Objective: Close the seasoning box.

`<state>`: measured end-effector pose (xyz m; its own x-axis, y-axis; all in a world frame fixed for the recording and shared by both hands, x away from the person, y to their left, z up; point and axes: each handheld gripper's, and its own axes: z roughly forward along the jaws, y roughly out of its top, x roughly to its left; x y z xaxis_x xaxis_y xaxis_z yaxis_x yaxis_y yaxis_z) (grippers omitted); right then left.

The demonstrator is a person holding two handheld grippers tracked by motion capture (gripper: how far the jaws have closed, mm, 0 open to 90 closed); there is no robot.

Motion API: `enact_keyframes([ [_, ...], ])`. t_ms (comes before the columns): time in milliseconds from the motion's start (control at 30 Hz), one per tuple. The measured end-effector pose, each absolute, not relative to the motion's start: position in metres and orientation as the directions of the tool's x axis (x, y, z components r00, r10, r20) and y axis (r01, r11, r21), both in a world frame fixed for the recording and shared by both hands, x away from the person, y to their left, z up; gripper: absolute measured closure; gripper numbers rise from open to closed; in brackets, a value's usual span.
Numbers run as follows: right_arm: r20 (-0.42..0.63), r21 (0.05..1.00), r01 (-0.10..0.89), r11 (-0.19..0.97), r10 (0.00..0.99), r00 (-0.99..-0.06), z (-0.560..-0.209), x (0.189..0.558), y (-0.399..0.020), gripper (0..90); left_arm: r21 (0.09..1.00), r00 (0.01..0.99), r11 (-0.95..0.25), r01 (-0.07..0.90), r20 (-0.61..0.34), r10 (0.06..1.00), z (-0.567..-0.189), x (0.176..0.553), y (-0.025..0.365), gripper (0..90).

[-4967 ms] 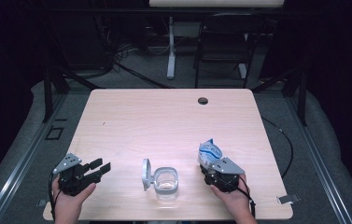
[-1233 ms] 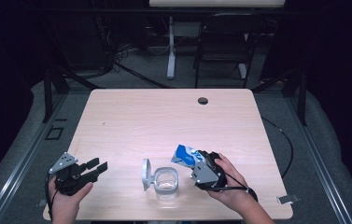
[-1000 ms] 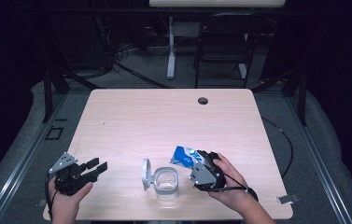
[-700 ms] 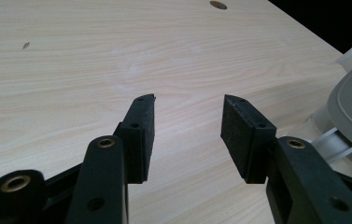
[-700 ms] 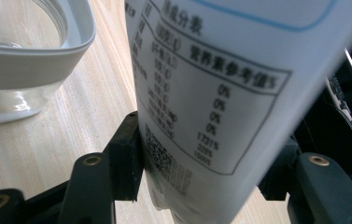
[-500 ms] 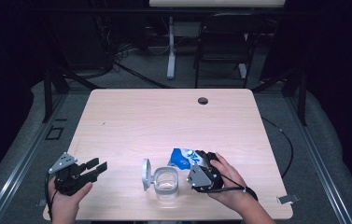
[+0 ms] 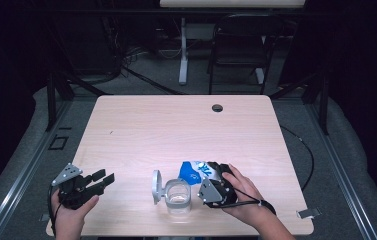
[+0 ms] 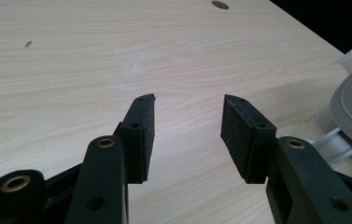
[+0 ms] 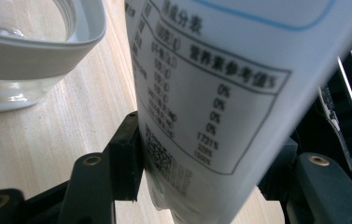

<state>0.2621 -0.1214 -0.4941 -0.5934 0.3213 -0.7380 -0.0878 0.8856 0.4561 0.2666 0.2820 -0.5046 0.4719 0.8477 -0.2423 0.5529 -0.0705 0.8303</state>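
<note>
Tilted over now, the blue-and-white pouch (image 7: 192, 171) has swung from standing upright at the right of the worktop (image 7: 176, 125) to leaning with its top toward the glass jar (image 7: 177, 196), carried there by the right hand. Going left to right: the left gripper (image 7: 102, 178) sits at the near left edge just where it was five seconds ago, its fingers (image 8: 141, 135) spread wide over bare wood with nothing between them. Next comes the grey lid (image 7: 156, 187), hinged open and standing on the jar's left side, then the jar itself, mouth open and apparently empty. Right beside it the right gripper (image 7: 207, 176) has its fingers (image 9: 126, 154) clamped on the pouch's lower body, label (image 9: 197, 93) side showing, the bag angled toward the rim. That lean looks like the setup for a pour, with the pouch top near the opening but not yet over it.
</note>
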Motion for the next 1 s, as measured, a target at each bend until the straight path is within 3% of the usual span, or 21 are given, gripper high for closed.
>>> enact_keyframes([
  [1000,-0.773,0.362,-0.13,0.923,0.22,-0.595,-0.4882,0.2587,-0.1164,44.3,0.831,0.468,-0.065,0.553,-0.245,0.849,-0.5041,0.2665,0.284,55.2],
])
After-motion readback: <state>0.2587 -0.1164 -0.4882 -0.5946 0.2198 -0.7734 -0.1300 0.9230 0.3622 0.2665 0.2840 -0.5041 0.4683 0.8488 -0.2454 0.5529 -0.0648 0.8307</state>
